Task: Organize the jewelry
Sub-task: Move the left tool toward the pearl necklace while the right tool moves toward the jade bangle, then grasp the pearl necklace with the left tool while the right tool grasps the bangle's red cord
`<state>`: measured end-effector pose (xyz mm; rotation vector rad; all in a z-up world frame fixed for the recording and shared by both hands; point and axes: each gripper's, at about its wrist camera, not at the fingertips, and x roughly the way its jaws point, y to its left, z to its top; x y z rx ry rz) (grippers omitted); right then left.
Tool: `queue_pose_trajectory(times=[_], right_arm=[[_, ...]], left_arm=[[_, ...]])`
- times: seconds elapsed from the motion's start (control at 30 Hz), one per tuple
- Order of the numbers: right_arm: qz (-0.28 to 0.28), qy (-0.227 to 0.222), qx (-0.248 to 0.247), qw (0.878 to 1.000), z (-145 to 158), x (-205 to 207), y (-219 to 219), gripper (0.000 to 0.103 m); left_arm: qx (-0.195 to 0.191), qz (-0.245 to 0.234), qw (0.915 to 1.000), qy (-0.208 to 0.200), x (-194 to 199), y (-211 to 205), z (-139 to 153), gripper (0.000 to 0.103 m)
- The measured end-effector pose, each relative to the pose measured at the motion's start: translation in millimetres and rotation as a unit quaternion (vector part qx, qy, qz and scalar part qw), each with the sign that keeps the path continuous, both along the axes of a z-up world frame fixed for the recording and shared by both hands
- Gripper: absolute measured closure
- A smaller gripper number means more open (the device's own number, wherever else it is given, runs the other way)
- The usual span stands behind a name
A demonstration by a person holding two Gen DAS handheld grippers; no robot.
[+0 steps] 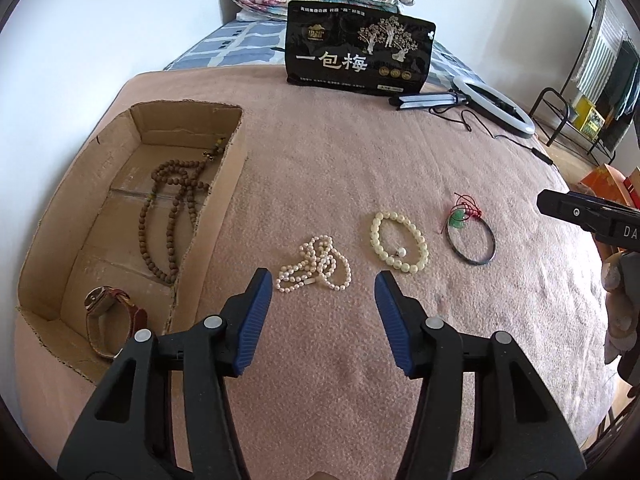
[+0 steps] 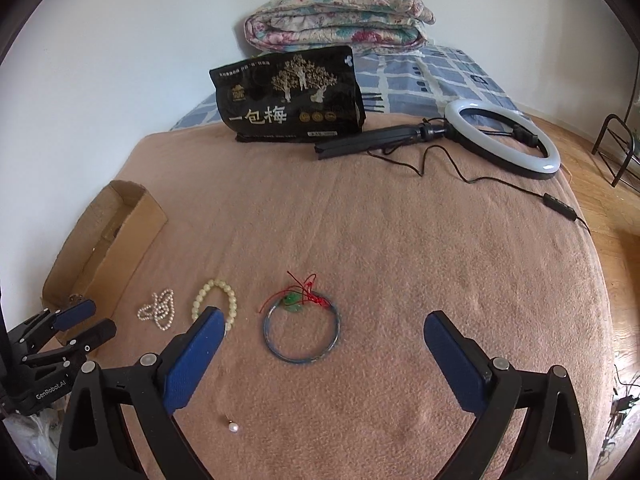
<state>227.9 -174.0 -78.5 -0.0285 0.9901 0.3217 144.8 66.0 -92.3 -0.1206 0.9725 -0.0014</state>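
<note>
A cardboard box point(image 1: 48, 264) at the left holds a brown bead necklace point(image 1: 172, 208) and a brown-strapped watch point(image 1: 110, 316). On the pink blanket lie a white pearl necklace point(image 1: 316, 270), a cream bead bracelet point(image 1: 400, 242) and a dark bangle point(image 1: 474, 242) with a red-corded green pendant point(image 1: 460, 216). My left gripper point(image 1: 324, 300) is open and empty just in front of the pearl necklace. My right gripper point(image 2: 320, 332) is open and empty, hovering around the bangle point(image 2: 302, 334). A loose pearl earring point(image 2: 233, 427) lies near its left finger.
A black snack bag point(image 1: 360, 46) stands at the back of the blanket point(image 1: 360, 152). A ring light point(image 2: 504, 138) on a folded tripod with its cable lies at the back right. A folded quilt point(image 2: 340, 20) sits behind. A metal rack point(image 1: 576, 120) stands on the floor.
</note>
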Motion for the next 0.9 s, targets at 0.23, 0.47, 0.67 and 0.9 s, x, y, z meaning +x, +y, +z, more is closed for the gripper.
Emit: queue_pose_trajectory(times=[0.23,0.47,0.67,0.9], right_arm=[[0.002,0.052,-0.008,0.999,-39.6,11.8,-7.0,0.017],[-0.009,0.074,0.017,0.997,-58.9,25.5,-12.4,0.036],[0.005,0.087,0.052,0.995,-58.0,37.3,-2.0,0.050],[0.012,0.094,0.045,0.995,-62.0,48.7,10.3,0.063]], left_arm=[[0.019,-0.011,0.9994,0.026,11.2,-11.4,-21.6,0.052],[0.019,-0.014,0.9992,0.033,22.3,-13.4,-30.8,0.060],[0.021,-0.009,0.9989,0.040,31.9,-13.0,-37.6,0.061],[0.017,-0.004,0.9988,0.045,39.9,-12.2,-42.9,0.066]])
